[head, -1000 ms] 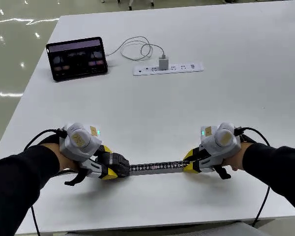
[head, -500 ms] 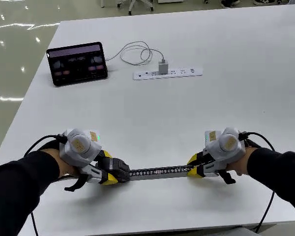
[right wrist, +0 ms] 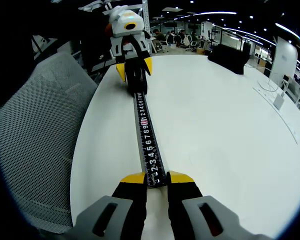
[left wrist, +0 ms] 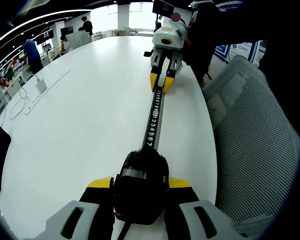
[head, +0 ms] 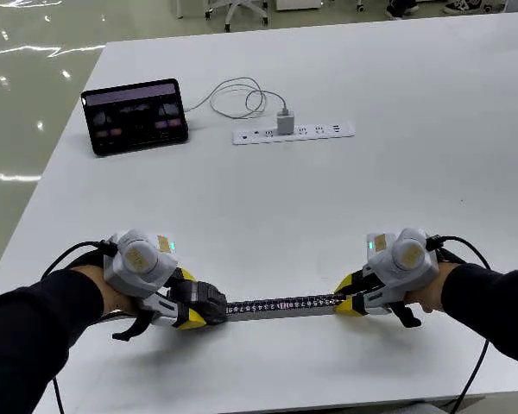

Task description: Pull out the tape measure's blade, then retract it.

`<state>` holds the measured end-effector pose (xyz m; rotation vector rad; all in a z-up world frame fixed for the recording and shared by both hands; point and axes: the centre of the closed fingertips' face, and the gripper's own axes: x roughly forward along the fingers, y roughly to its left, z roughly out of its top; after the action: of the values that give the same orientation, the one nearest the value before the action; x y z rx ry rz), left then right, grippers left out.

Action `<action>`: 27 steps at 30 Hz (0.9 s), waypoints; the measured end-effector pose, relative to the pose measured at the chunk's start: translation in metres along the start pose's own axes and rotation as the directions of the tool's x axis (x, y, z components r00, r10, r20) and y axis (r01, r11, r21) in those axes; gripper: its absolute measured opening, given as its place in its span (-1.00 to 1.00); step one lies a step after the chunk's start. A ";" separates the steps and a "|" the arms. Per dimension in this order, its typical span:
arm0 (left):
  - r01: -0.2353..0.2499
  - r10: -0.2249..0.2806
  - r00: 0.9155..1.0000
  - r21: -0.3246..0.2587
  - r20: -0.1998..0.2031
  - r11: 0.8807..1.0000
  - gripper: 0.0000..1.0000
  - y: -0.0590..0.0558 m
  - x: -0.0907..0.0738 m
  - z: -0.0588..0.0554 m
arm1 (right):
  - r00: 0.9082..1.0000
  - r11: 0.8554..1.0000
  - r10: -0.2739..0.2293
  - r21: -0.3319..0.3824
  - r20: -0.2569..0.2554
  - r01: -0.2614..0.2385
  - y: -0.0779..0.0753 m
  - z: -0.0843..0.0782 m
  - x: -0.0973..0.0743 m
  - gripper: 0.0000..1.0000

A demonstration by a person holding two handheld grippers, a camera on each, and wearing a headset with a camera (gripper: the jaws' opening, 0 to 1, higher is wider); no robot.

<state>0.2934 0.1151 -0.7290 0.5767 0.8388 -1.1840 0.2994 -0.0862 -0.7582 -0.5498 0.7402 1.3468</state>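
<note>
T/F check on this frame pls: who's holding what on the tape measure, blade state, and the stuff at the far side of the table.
1. The left gripper is shut on the tape measure case. True.
2. The blade is fully inside the case. False: it is drawn out along the table from the case to the right gripper.
3. The right gripper pinches the blade near its end. True.
4. Nothing is plugged into the power strip. False: a white charger with a cable sits in it.
5. In the head view, the tablet stands left of the power strip with its screen lit. True.
</note>
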 end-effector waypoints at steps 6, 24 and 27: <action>-0.001 0.001 1.000 -0.001 0.001 1.000 -0.31 0.000 0.000 0.000 | 1.000 1.000 -0.002 0.004 0.000 0.002 -0.001 -0.002 -0.003 -0.79; -0.005 0.005 1.000 -0.005 0.002 1.000 -0.31 0.000 0.000 0.000 | 1.000 1.000 -0.010 0.019 0.005 0.009 -0.004 -0.010 -0.011 -0.79; -0.006 0.006 1.000 -0.006 0.003 1.000 -0.31 0.000 0.000 0.000 | 1.000 1.000 -0.010 0.018 0.004 0.010 -0.005 -0.010 -0.012 -0.79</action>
<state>0.2933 0.1150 -0.7290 0.5723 0.8370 -1.1763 0.3020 -0.1026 -0.7565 -0.5354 0.7447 1.3299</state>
